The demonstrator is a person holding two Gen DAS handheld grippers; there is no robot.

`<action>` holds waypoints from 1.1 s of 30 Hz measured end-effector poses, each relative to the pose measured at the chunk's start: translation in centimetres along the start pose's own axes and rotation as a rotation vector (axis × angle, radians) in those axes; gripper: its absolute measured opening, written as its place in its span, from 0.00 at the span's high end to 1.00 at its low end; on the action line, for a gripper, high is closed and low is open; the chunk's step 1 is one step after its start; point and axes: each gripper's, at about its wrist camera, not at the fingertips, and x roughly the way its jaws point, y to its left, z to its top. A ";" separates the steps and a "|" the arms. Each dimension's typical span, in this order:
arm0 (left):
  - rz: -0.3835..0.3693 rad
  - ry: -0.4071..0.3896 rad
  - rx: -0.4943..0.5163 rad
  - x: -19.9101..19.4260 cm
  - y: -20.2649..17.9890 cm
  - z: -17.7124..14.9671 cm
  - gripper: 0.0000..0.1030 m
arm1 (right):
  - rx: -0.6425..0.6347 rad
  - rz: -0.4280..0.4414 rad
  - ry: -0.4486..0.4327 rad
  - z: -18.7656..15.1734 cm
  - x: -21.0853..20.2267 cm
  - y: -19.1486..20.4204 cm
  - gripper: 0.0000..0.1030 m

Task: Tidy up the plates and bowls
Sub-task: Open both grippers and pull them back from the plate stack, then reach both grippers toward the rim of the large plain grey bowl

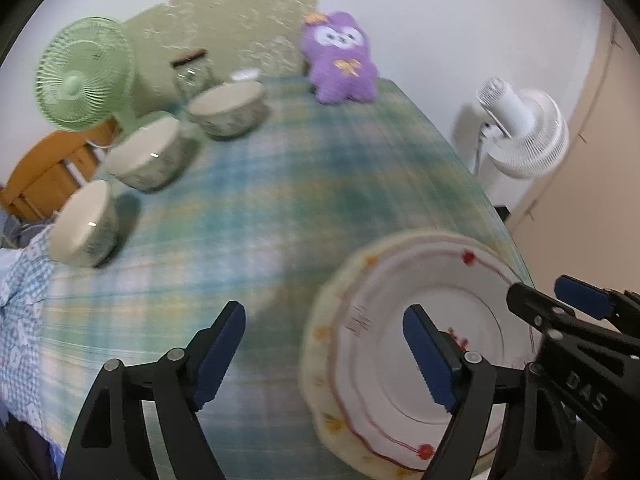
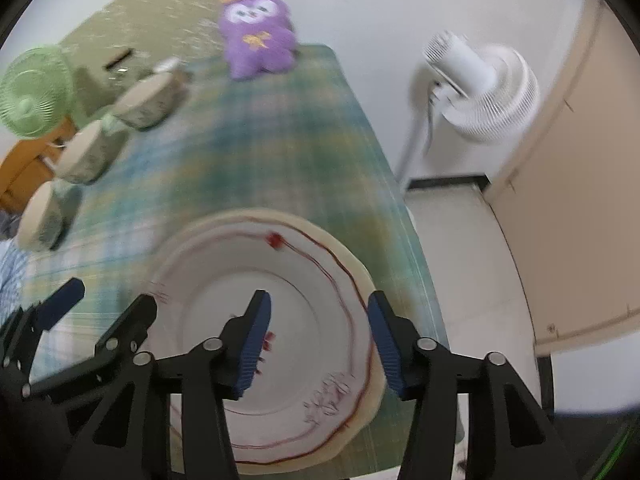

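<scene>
A cream plate with red line decoration lies on the plaid tablecloth near the table's front right corner; it also shows in the right wrist view. Three cream bowls stand in a row at the far left. My left gripper is open above the plate's left edge. My right gripper is open, its fingers straddling the plate's right rim. The right gripper also shows in the left wrist view.
A purple plush toy sits at the table's far edge. A glass jar stands behind the bowls. A green fan is at the far left, a white fan stands beside the table on the right. The table edge runs close to the plate.
</scene>
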 end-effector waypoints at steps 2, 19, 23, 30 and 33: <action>0.034 -0.018 -0.029 -0.7 1.2 0.5 0.15 | -0.026 0.016 -0.023 0.9 -0.6 0.9 0.41; 0.077 -0.062 -0.119 -4.1 14.7 3.0 0.10 | -0.132 0.085 -0.126 5.3 -4.5 15.2 0.16; 0.080 -0.068 -0.115 -4.4 18.8 3.6 0.10 | -0.126 0.090 -0.129 5.9 -4.6 19.8 0.16; 0.061 -0.029 -0.134 -2.6 26.0 4.8 0.11 | -0.101 0.083 -0.160 6.7 -3.4 26.5 0.17; 0.080 -0.041 -0.120 -1.8 28.1 5.1 0.12 | -0.096 0.073 -0.159 7.0 -2.4 28.8 0.17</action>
